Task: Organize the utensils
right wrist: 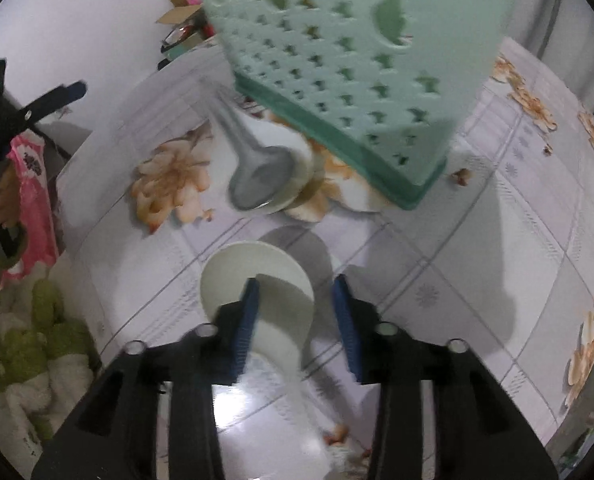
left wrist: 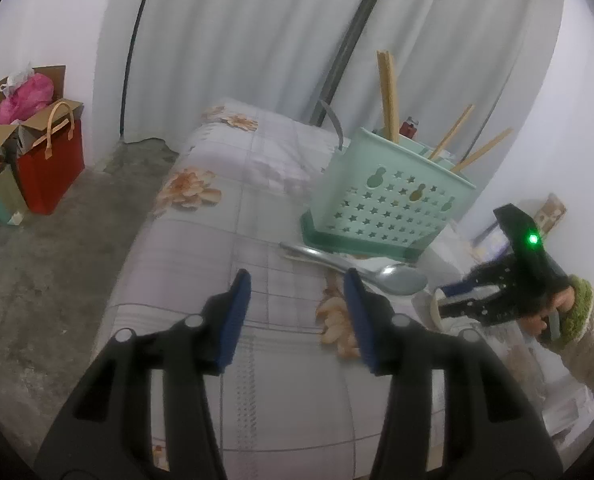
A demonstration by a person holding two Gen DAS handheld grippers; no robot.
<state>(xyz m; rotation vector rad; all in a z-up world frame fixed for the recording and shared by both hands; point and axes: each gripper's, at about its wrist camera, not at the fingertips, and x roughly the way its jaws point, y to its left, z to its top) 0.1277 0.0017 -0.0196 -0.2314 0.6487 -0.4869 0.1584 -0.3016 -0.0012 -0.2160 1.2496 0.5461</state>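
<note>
The right gripper [right wrist: 295, 292] is pointing steeply down at the bed with its blue-padded jaws standing apart, and a white ceramic spoon [right wrist: 257, 280] is lying between them; its round bowl is reaching out past the fingertips and its handle is running back under the gripper, though whether the pads are pressing on it cannot be told. Just beyond the white spoon, a grey metal spoon [right wrist: 257, 176] is lying on the floral-print bed cover [right wrist: 477, 240], its bowl resting over another pale round piece. Directly past that, a mint-green plastic utensil basket with star-shaped holes and a darker green base [right wrist: 357, 60] is standing on the cover, filling the far upper part of the right wrist view. The left gripper [left wrist: 297, 284] is hovering over the cover with its jaws open and nothing between them. Ahead of it and slightly to the right, the grey metal spoon [left wrist: 377, 270] is lying in front of the basket [left wrist: 389, 192], in which light wooden chopsticks [left wrist: 389, 96] are standing upright and leaning. Far off to the left gripper's left, a red tote bag with tan handles [left wrist: 53, 164] and an open cardboard box [left wrist: 21, 92] are sitting on the floor.
</note>
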